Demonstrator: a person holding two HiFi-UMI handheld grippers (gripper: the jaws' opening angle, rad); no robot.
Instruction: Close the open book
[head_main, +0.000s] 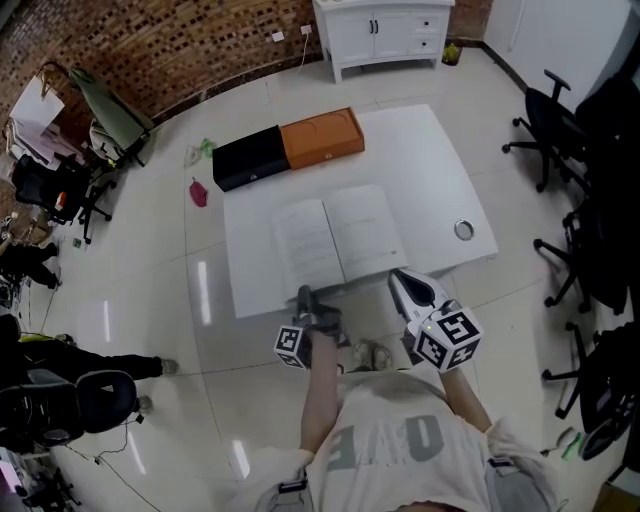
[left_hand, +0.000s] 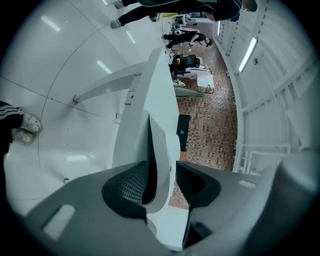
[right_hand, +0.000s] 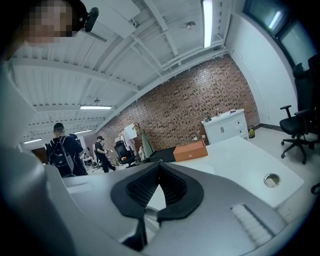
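Head view: the open book (head_main: 338, 236) lies flat by the front edge of the surface (head_main: 430, 160). The left gripper (left_hand: 161, 172), jaws wide, straddles a white edge there. The right gripper (right_hand: 160, 167) is closed and empty. The left gripper may clamp the surface rather than the cover, so nothing folds.

White pages with faint grey print are shown on the open book (head_main: 340, 235), laid on a white table (head_main: 440, 160). At eleven o'clock of it a black box (head_main: 250, 158) is seen, and at twelve an orange box (head_main: 322, 138). Black-and-white square markers are carried on the grey left gripper (head_main: 303, 294) and the grey right gripper (head_main: 397, 275). The wall (head_main: 170, 45) is patterned in red-brown brick.
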